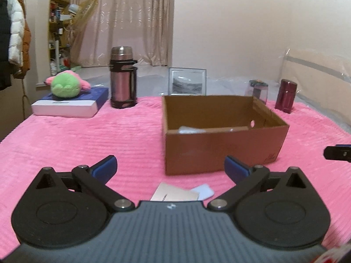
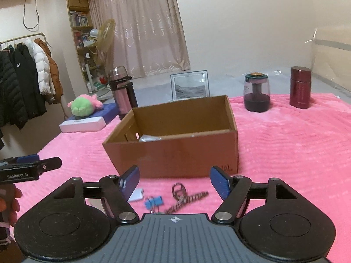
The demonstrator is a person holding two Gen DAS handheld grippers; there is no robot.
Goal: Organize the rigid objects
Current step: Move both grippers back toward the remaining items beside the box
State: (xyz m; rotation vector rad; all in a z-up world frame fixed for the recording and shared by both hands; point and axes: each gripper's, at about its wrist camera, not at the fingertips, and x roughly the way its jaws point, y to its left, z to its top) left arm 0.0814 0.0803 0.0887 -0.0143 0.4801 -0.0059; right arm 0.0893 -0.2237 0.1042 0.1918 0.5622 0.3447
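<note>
An open cardboard box (image 1: 219, 151) (image 2: 175, 155) stands on the pink blanket (image 1: 76, 144), with something pale and shiny (image 2: 149, 138) lying inside. My left gripper (image 1: 171, 167) is open and holds nothing, just short of the box's near wall; a tan card (image 1: 175, 194) and a white slip (image 1: 204, 191) lie under it. My right gripper (image 2: 175, 180) is also open and holds nothing, above blue binder clips (image 2: 153, 202) and a brown coiled clip (image 2: 186, 197). The left gripper's fingers (image 2: 50, 163) show at the left edge of the right wrist view.
Behind the box stand a steel thermos (image 1: 122, 79), a picture frame (image 1: 187, 82), a clear jar with a dark base (image 2: 256, 92) and a maroon flask (image 2: 300, 87). A green and pink plush (image 1: 65, 85) lies on a blue and white box (image 1: 70, 106). A hand (image 2: 8, 199) shows lower left.
</note>
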